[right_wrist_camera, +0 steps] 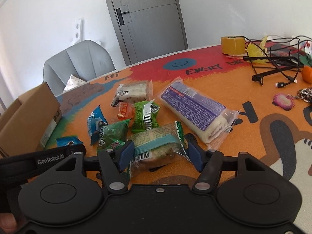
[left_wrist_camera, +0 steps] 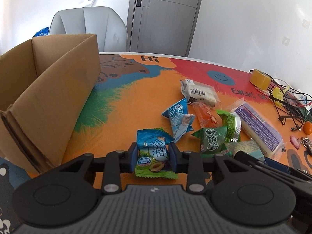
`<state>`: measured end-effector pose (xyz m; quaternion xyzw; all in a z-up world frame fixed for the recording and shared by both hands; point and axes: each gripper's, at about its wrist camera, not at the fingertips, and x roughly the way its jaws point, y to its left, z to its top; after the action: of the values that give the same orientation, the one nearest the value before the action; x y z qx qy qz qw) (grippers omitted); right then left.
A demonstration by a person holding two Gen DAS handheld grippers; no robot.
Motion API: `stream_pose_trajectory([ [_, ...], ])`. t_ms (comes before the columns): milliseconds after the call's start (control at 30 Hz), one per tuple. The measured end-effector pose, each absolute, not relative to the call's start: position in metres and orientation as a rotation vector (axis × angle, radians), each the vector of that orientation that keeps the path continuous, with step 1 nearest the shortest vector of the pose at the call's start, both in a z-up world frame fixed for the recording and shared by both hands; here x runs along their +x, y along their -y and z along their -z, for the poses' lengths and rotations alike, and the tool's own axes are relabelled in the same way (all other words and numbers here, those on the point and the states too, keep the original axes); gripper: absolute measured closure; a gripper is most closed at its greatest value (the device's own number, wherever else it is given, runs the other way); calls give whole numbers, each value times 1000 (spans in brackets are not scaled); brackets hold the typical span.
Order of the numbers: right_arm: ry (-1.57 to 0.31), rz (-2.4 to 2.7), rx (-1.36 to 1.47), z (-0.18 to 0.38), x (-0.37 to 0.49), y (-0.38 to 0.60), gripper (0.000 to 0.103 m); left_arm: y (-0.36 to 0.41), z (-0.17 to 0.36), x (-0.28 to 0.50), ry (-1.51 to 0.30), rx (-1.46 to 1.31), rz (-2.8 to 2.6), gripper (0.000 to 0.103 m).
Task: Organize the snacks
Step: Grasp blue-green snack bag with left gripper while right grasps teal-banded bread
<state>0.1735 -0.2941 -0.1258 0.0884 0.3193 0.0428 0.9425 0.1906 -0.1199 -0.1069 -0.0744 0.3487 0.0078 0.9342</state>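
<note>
One view only: cardboard box [left_wrist_camera: 48, 89] interior.

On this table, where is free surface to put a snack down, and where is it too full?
Free: the orange patch between the cardboard box and the blue packets, and the stretch right of the purple-labelled roll, before the keychain. Crowded: the snack pile around the green packets, and the far corner with cables and tape roll.

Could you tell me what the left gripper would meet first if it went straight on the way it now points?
The left gripper already pinches a blue plum candy packet. Straight on lies the tablecloth, probably before the next blue packet; depth is unclear.
</note>
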Motion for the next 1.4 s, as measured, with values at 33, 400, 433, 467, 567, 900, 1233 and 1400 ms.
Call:
stream_pose_trajectory([
  [33, -649, -83, 164, 125, 173, 292, 48, 119, 106, 189, -710, -154, -15, 73],
  [400, -637, -79, 220, 114, 159, 292, 64, 107, 85, 169, -665, -170, 8, 74],
  [433, -632, -78, 225, 112, 157, 291, 76, 107, 82, 166, -657, -171, 9, 74],
  [467, -625, -83, 231, 109, 156, 292, 79, 105, 80, 164, -647, -172, 10, 74],
  [567, -600, -89, 231, 101, 153, 291, 81, 102, 72, 158, -629, -172, 9, 74],
  [900, -544, -134, 272, 86, 141, 288, 102, 85, 52, 144, -575, -180, -15, 74],
  [1233, -498, -185, 303, 67, 135, 286, 102, 69, 30, 133, -513, -196, -41, 74],
  [1400, -588, -171, 304, 80, 143, 285, 73, 63, 34, 131, -521, -198, -41, 74],
])
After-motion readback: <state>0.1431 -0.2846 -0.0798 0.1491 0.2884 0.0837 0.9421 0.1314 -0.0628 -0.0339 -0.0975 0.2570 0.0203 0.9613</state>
